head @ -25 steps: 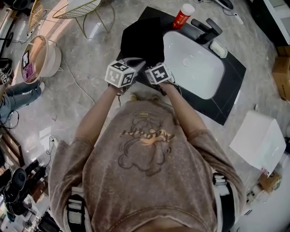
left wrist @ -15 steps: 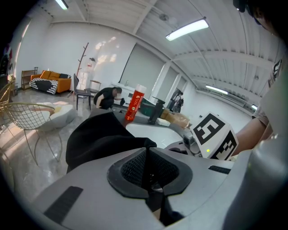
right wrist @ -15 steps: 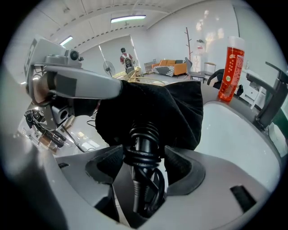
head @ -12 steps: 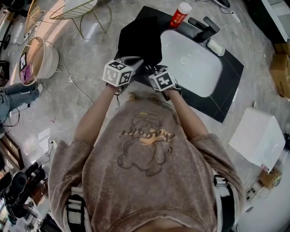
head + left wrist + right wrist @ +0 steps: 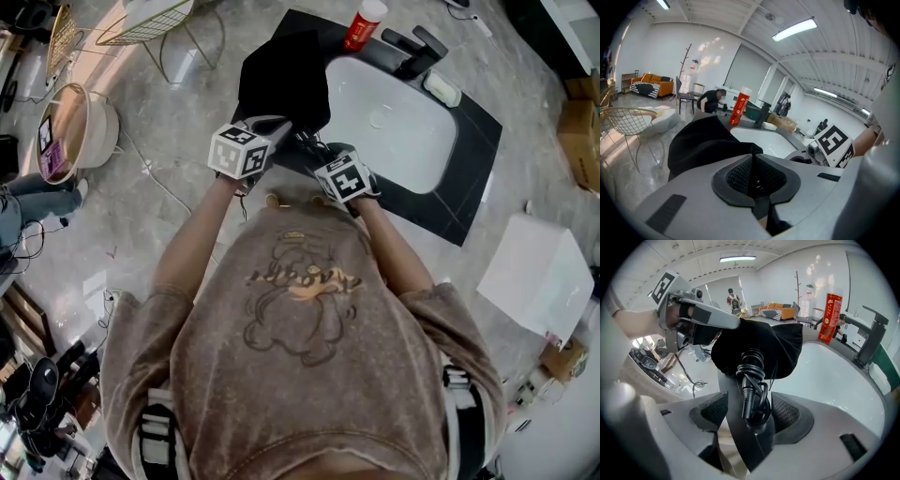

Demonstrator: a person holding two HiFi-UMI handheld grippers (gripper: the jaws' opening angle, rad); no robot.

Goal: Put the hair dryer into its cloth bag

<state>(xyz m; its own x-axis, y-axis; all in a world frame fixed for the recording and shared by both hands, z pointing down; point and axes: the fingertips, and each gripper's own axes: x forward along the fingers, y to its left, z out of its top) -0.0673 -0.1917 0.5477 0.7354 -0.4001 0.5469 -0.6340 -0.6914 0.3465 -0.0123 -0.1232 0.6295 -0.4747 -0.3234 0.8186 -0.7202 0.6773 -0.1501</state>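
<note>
Behind sink (image 5: 398, 127): red btl (image 5: 364, 24), faucet (image 5: 413, 49); cloth bag (image 5: 281, 80) L.

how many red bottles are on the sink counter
1: the red bottle stands at the counter's far edge, between the cloth bag and the tap; the bag may hide others.

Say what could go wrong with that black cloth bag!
The right gripper has just been opening its jaws, with the coiled black cord loose between them; it may slide out of the black cloth bag. Only the left gripper pinches the bag, so it might sag towards the white sink.
</note>
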